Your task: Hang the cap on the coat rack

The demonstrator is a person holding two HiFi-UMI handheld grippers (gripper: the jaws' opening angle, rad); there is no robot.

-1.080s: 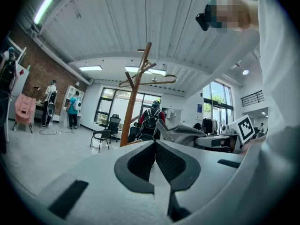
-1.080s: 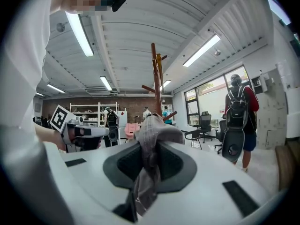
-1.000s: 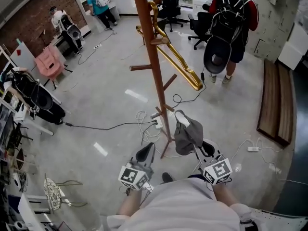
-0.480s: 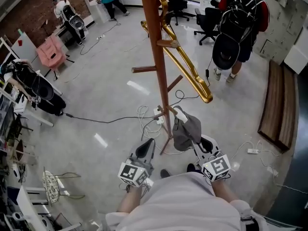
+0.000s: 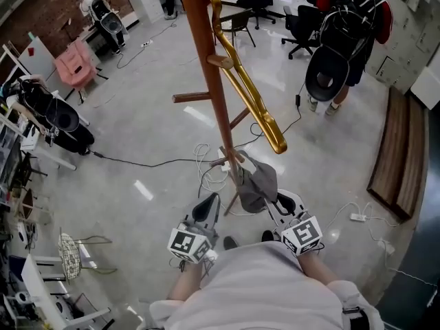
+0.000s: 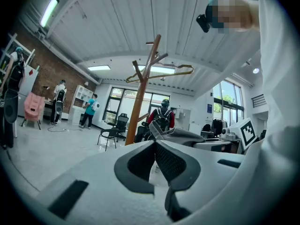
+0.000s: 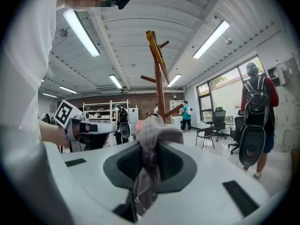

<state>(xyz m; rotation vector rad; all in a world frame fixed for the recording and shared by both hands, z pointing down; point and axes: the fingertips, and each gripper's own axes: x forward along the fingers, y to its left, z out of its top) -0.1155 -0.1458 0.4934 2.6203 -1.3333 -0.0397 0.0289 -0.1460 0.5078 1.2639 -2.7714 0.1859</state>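
Right tongs [image 7: 149,156] are clamped on the grey cap [image 7: 151,130]. The cloth is bunched between the pads, and a fold trails down below them. In the head view the cap is held low, just beside the brown pole of the coat rack [image 5: 208,81], close to a short lower peg. Whether it touches that peg is not clear from this angle.

Left tongs [image 6: 155,146] are closed, tips together and empty. They are held beside the right tongs on the person's left, and both point toward the rack's foot.

A gold hanger [image 5: 249,98] hangs from an upper peg and slants down to the right, its low end above the cap. White cables [image 5: 206,167] lie looped on the grey floor [image 5: 137,136] around the rack's base. A person with a black backpack [image 5: 350,19] stands well beyond the rack. A wooden bench [image 5: 392,150] runs along the right side.
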